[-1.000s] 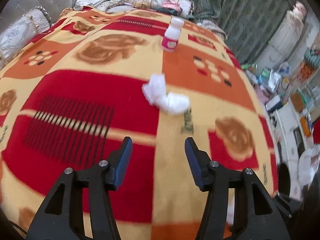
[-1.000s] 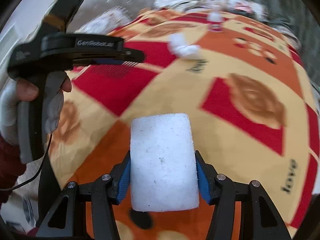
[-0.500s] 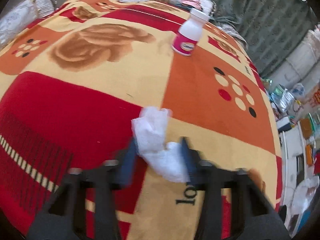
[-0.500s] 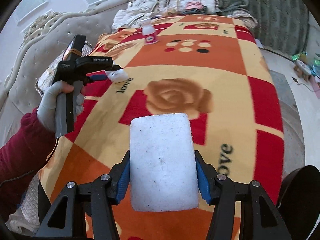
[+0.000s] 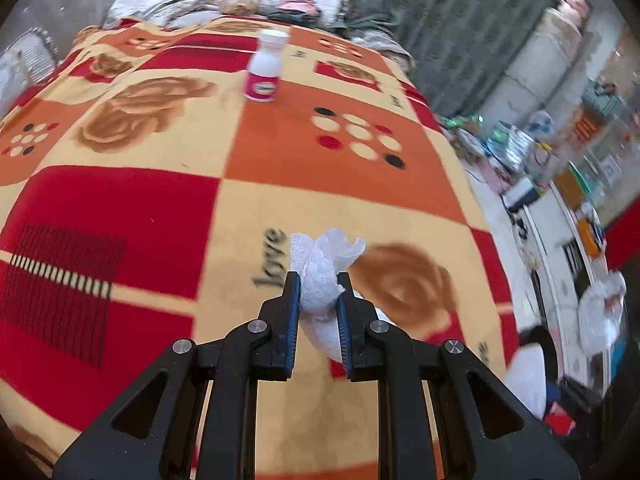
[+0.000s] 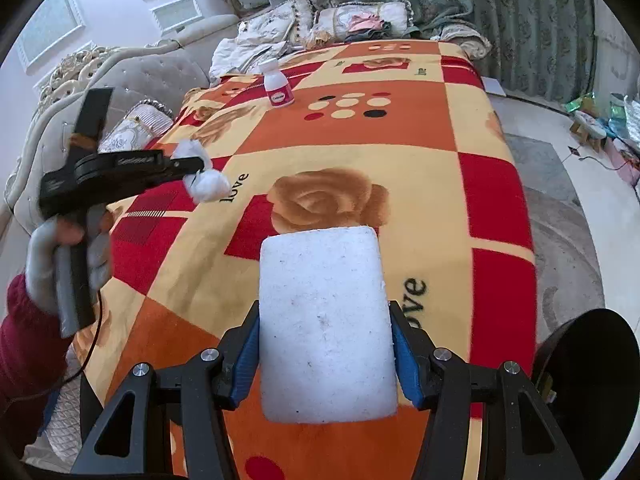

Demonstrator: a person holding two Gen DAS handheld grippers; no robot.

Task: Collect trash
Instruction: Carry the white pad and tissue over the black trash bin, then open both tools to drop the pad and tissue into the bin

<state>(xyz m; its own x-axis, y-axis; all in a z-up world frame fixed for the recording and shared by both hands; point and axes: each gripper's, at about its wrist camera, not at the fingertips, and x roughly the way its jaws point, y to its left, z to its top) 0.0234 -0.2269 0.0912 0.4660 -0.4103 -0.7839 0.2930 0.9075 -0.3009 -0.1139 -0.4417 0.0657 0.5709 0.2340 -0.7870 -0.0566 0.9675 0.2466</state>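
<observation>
The crumpled white tissue point(image 5: 320, 280) is pinched between the blue pads of my left tool point(image 5: 318, 300), whose jaws have just been closing on it; from the right wrist view I see the tissue point(image 6: 206, 184) lifted a little above the blanket, at the tip of the left tool point(image 6: 192, 166), which a gloved hand point(image 6: 64, 264) with a dark red sleeve holds by the grey handle. On the side of this tool there is white lettering, but it is too blurred for me to read. My right tool point(image 6: 324, 344) is gripping a white foam block point(image 6: 326, 320) with rounded corners, its pads pressing on both sides. Under both lies the blanket point(image 6: 400, 128) in red, orange and yellow squares with brown roses, and the word "love" is printed on it in several places. Farther on the blanket a small white bottle point(image 5: 266, 68) with a pink label stands upright; its label I cannot read. Behind it are pillows point(image 6: 360, 20) and a green curtain point(image 6: 480, 0).
</observation>
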